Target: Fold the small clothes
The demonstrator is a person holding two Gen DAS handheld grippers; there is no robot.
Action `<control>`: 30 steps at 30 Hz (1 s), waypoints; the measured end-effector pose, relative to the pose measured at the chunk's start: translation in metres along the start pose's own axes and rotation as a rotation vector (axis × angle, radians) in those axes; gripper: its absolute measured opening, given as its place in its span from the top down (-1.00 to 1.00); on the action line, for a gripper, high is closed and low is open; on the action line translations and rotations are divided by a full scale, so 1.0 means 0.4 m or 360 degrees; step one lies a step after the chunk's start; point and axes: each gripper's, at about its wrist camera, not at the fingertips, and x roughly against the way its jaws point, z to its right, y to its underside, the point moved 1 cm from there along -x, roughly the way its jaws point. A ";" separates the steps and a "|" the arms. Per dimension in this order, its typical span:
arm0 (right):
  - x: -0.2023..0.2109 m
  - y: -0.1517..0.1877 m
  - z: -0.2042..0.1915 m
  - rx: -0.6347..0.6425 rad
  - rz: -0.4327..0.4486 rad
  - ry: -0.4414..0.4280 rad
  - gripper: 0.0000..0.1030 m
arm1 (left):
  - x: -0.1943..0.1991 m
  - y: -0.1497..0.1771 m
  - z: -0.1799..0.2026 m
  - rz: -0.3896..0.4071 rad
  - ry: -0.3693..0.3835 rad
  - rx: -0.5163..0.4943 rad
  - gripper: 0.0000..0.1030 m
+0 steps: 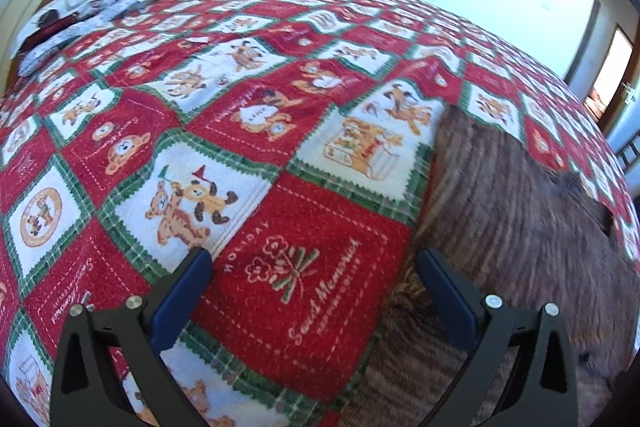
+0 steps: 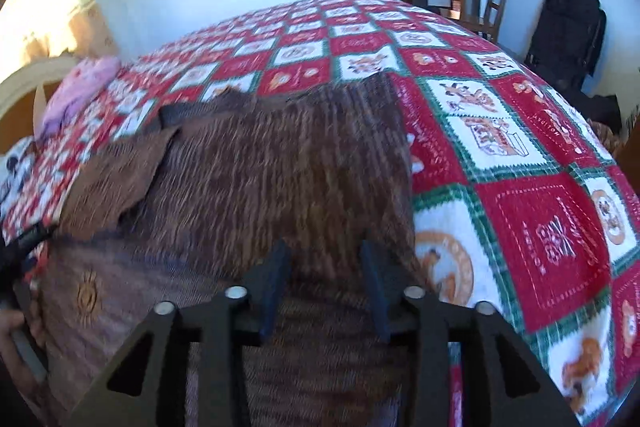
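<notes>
Centrally, in the right wrist view, the brown striped garment lay on the red patchwork quilt, with the right gripper partly parted above it, gripping nothing. Lower in the left wrist view, the left gripper stood wide over the quilt, the garment at lower right.

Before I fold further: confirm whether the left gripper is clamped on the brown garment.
No: the left gripper is open over the quilt, beside the brown garment.

We see our right gripper, jaws apart, above the brown striped garment on the red patchwork bedspread.
</notes>
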 end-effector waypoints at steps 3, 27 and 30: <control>0.072 0.019 -0.011 0.0038 -0.0004 0.0037 0.12 | 0.053 0.015 -0.024 -0.0100 0.0212 -0.0119 -1.00; 0.412 0.351 -0.290 0.0525 0.0303 -0.0479 -0.12 | 0.414 0.430 -0.341 -0.0146 0.0609 -0.0600 -0.74; 0.421 0.360 -0.308 0.0542 0.0314 -0.0502 -0.12 | 0.418 0.467 -0.360 -0.0242 0.0704 -0.0537 -0.49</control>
